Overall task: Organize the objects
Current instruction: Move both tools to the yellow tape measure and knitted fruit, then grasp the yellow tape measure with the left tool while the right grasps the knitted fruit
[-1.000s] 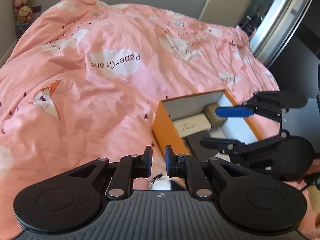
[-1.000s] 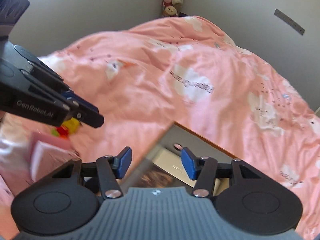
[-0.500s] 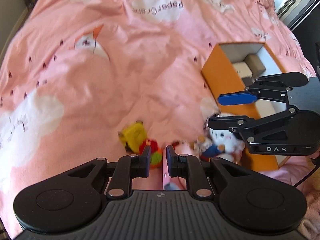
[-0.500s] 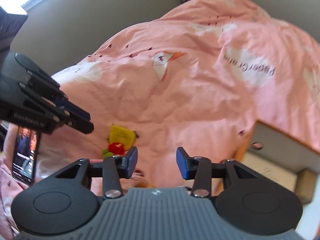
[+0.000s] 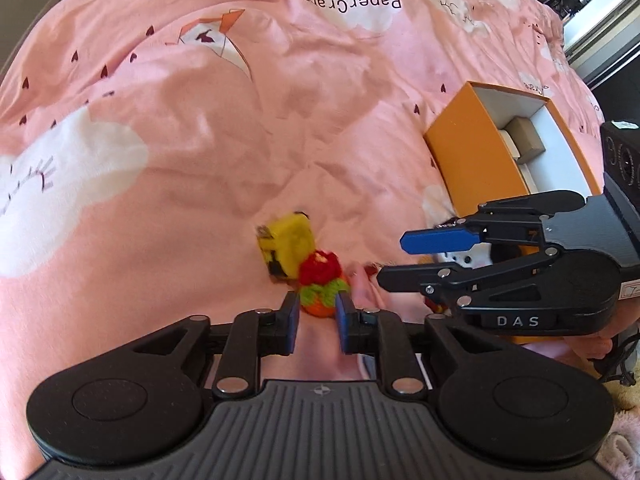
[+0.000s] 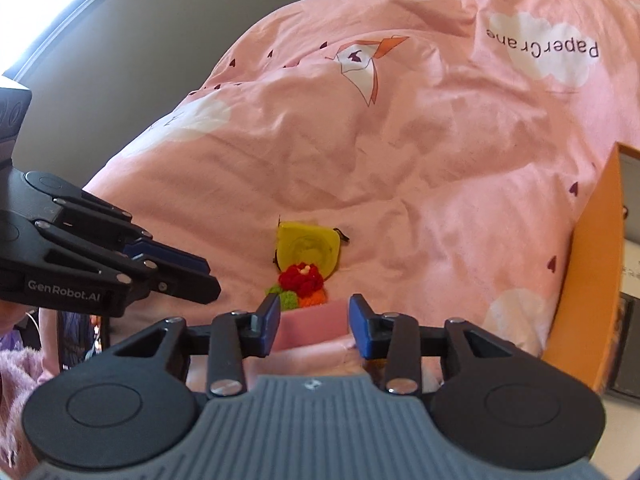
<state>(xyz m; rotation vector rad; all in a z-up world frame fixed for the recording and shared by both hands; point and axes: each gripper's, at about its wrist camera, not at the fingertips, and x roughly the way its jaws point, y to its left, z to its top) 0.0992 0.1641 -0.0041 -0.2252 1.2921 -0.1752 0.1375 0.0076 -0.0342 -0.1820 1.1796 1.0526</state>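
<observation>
Mid-task. Yellow toy [image 5: 285, 249] and crochet flower [image 5: 320, 285] lie loose on bed [image 5: 200, 120], lower centre. Left tool [image 5: 317, 326] opening, empty, flower just ahead. Right tool [image 6: 314, 322] closing over pink block [image 6: 310, 325], not clamped. Orange box [image 5: 472, 152], right, part-filled.

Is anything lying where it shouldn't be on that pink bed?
Yes. A yellow tape measure and a crocheted flower toy lie loose on the pink duvet, touching each other, outside the open orange box that already holds small boxes. Nothing looks spilled or broken.
</observation>
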